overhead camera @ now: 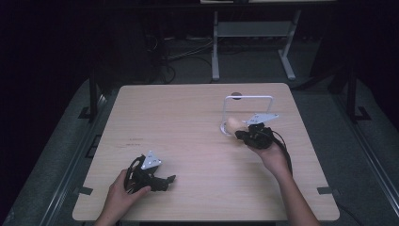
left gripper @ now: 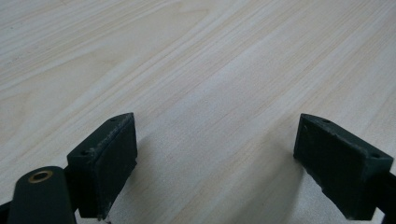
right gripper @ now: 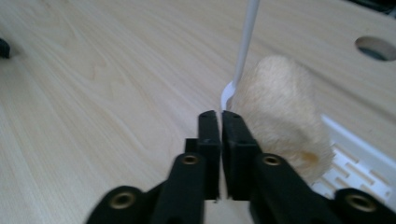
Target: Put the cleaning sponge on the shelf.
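One fuzzy cream roll (right gripper: 282,126) | right tool (right gripper: 220,116) pressed together | left tool (left gripper: 215,154) spread

Table (right gripper: 93,93): pale wood-grain laminate, smooth, matt. Beige roll (right gripper: 285,116): fuzzy, cloth-like nap. Rack (right gripper: 359,168): white, smooth plastic; jaws matt black.

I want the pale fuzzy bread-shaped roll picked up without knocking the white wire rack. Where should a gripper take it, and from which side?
Grip the pale fuzzy roll across its rounded middle, coming from the open table side, away from the white wire rack. Its long, soft sides suit two jaws, and the rack's thin upright stands right against its far end. The right gripper sits shut beside it, holding nothing.
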`<state>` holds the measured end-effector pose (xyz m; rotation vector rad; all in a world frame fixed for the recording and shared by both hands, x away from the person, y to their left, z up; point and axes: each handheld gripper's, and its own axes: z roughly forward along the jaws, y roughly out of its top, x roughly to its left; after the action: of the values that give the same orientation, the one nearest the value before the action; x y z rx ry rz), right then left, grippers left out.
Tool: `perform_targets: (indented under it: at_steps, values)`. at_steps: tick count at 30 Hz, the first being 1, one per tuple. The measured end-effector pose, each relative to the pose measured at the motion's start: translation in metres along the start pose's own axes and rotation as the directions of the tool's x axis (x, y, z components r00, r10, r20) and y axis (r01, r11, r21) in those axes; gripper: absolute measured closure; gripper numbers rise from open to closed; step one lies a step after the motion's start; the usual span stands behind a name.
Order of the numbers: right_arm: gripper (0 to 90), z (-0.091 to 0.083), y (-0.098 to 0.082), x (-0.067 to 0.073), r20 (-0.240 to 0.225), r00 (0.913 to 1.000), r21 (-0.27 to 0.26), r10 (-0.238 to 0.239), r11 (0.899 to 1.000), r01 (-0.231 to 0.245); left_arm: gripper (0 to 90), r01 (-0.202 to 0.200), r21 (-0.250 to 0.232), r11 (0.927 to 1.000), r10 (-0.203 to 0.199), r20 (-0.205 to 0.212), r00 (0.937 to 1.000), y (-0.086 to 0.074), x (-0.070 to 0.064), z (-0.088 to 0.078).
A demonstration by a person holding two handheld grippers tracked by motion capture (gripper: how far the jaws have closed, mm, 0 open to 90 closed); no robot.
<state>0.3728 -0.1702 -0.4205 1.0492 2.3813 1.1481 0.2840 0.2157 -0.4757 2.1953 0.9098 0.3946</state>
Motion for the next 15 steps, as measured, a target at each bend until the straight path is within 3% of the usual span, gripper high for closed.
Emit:
perform_targets:
  at_steps: [7, 15]
  values:
    - [90.0, 0.017, -0.012, 0.004, -0.019, 0.9998, 0.042, 0.009, 0.999, -0.009, 12.8, 0.000, 0.000, 1.0000, 0.000, 0.000, 1.0000, 0.000, 0.000, 0.000]
    - [90.0, 0.030, -0.018, 0.003, 0.008, 0.9998, 0.060, 0.016, 0.998, -0.016, 12.8, 0.000, 0.000, 1.0000, 0.000, 0.000, 1.0000, 0.000, 0.000, 0.000]
